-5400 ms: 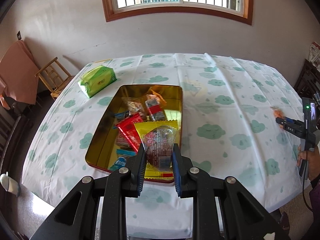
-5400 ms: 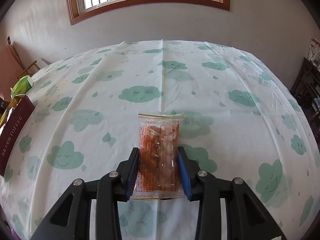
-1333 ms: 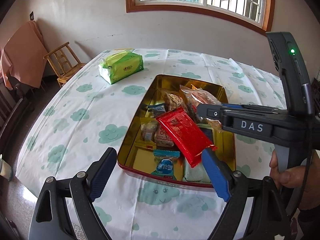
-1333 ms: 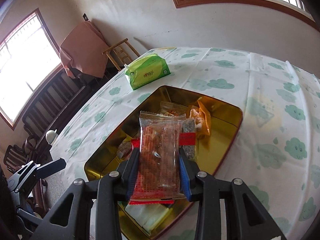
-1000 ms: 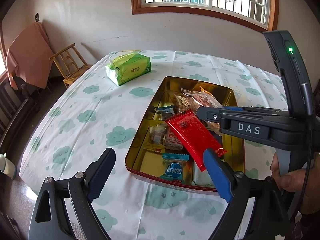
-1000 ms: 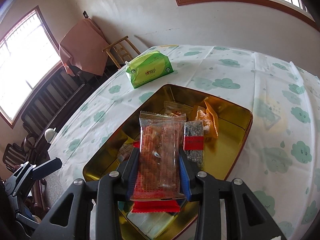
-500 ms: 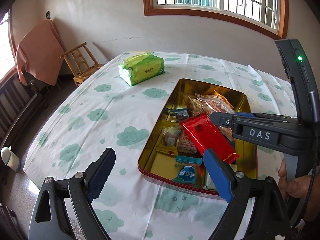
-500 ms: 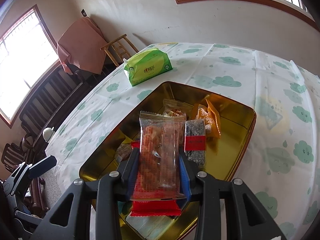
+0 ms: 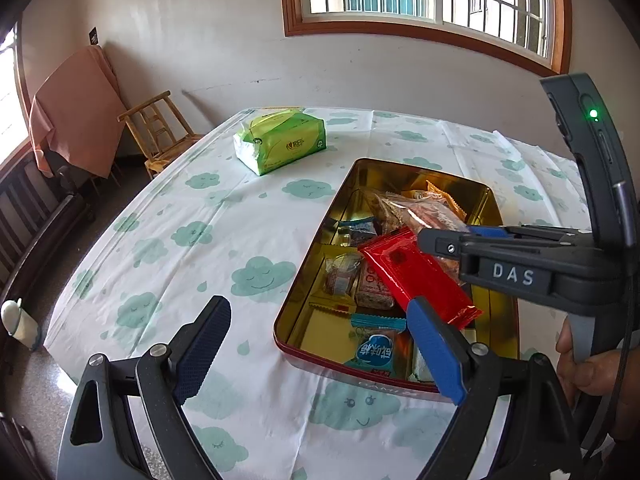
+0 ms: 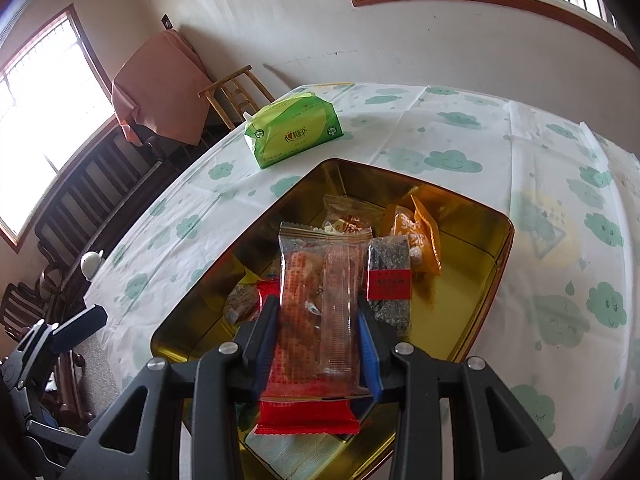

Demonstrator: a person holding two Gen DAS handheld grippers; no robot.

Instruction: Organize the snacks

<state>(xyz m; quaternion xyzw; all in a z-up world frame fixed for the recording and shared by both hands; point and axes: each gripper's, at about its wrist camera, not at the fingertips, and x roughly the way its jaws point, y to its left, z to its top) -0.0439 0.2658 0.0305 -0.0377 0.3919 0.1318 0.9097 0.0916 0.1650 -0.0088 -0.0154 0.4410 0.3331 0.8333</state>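
The right tool (image 10: 318, 344) is clenched on a clear snack packet (image 10: 318, 308) with orange-brown pieces inside, its pads pressing the packet's two long sides, and it holds the packet above the gold tin (image 10: 480, 280) that sits open on the desk (image 10: 560, 200), which wears a white cloth printed with green clouds. Under the held packet, inside the tin, lie a red wrapper (image 10: 304, 420), a dark seeded bar with a red band (image 10: 390, 280), an orange pack (image 10: 416, 240) and a clear pack with a red label (image 10: 350, 220). The left tool (image 9: 316, 348) is released, its jaws wide apart with nothing between the pads, over the desk's near edge beside the tin (image 9: 400, 168). In the left view a blue sweet (image 9: 374, 354) lies at the tin's near end. A green tissue pack (image 9: 280, 144) stands toward the desk's far edge, well apart from the tin
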